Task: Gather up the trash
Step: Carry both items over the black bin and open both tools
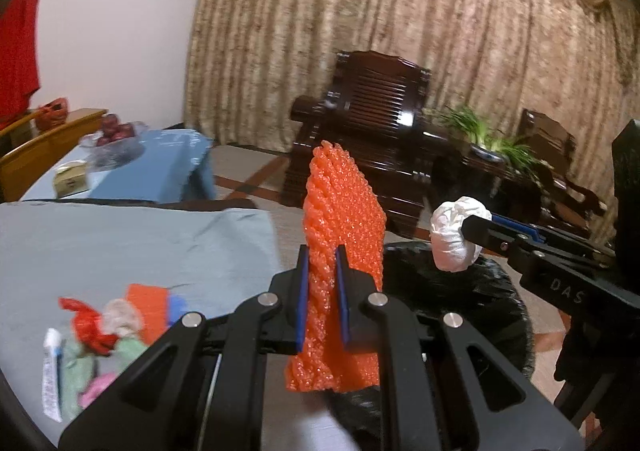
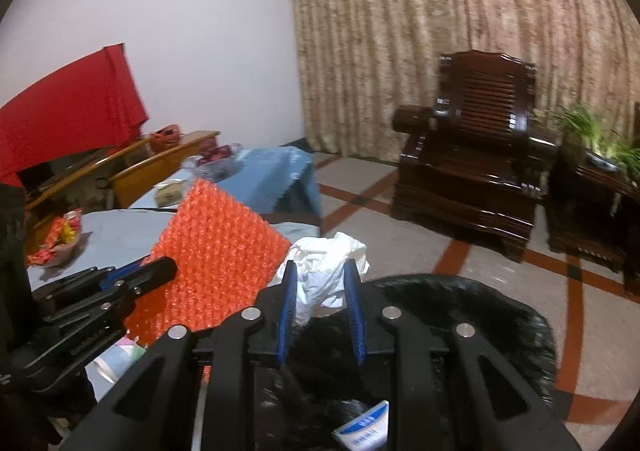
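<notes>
Two hand-held grippers, each clamped on one piece — left (image 1: pixel 322 267) on orange foam net (image 1: pixel 340 235), right (image 2: pixel 320 279) on white tissue wad (image 2: pixel 328 267).

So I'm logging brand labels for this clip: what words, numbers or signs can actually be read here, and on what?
"DAS": embossed on the black body of the right gripper, seen from the left wrist view; the letters run out of view.
White and blue carton in the black trash bag: print too blurred to read.
White tube on the grey-blue cloth: print too small to read.
Small box on the far blue table: markings blurred.
</notes>
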{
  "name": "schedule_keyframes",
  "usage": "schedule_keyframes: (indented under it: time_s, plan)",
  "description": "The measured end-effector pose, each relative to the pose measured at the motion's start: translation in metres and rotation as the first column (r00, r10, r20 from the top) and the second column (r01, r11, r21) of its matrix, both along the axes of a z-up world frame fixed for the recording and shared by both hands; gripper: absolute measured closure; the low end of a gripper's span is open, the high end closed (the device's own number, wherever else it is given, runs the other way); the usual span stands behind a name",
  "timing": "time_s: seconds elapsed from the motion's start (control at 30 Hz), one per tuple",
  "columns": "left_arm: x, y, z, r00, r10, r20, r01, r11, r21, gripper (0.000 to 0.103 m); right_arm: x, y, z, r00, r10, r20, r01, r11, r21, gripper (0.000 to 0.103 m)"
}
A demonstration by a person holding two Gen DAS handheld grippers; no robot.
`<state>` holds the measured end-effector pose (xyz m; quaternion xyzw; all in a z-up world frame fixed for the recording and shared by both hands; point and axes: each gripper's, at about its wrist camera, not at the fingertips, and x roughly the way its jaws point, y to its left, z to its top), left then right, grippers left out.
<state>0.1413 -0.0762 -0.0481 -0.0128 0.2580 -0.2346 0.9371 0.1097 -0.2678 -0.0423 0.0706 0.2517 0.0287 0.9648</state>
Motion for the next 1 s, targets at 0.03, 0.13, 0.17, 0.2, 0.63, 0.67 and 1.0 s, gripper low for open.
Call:
schedule_keyframes:
  time_s: [0.03, 0.13, 0.17, 0.2, 0.63, 0.67, 1.0]
  plan:
    - [0.0, -0.01, -0.002, 1.0, -0.018, -0.001, 0.018, 1.0, 0.002, 0.092, -0.003, -0.006, -0.002, 1.0, -0.014, -0.003, 0.014, 1.0, -0.001, 0.079]
    - [0.0, -0.028, -0.007, 0.999, -0.052, -0.004, 0.052, 0.999, 0.008, 0.092, -0.009, -0.024, -0.008, 0.998, -0.055, -0.014, 0.055, 0.998, -0.008, 0.08]
    - [0.0, -0.034, -0.009, 0.998, -0.062, -0.006, 0.062, 0.998, 0.01, 0.092, -0.009, -0.029, -0.01, 0.997, -0.069, -0.02, 0.069, 0.998, -0.007, 0.08]
    - [0.0, -0.041, -0.012, 0.997, -0.072, -0.009, 0.072, 0.997, 0.015, 0.092, -0.011, -0.035, -0.012, 0.997, -0.079, -0.023, 0.079, 0.997, -0.005, 0.08]
    - [0.012, -0.087, -0.049, 0.987, -0.145, -0.069, 0.149, 0.987, 0.056, 0.09, -0.019, -0.077, -0.048, 0.98, -0.172, -0.101, 0.171, 0.985, -0.017, 0.079]
    - [0.015, -0.088, -0.051, 0.985, -0.155, -0.078, 0.16, 0.986, 0.053, 0.088, -0.019, -0.079, -0.051, 0.978, -0.176, -0.109, 0.175, 0.984, -0.021, 0.079]
    - [0.02, -0.064, -0.062, 0.988, -0.118, -0.102, 0.124, 0.991, 0.053, 0.029, -0.022, -0.081, -0.054, 0.971, -0.207, -0.116, 0.202, 0.978, -0.051, 0.021]
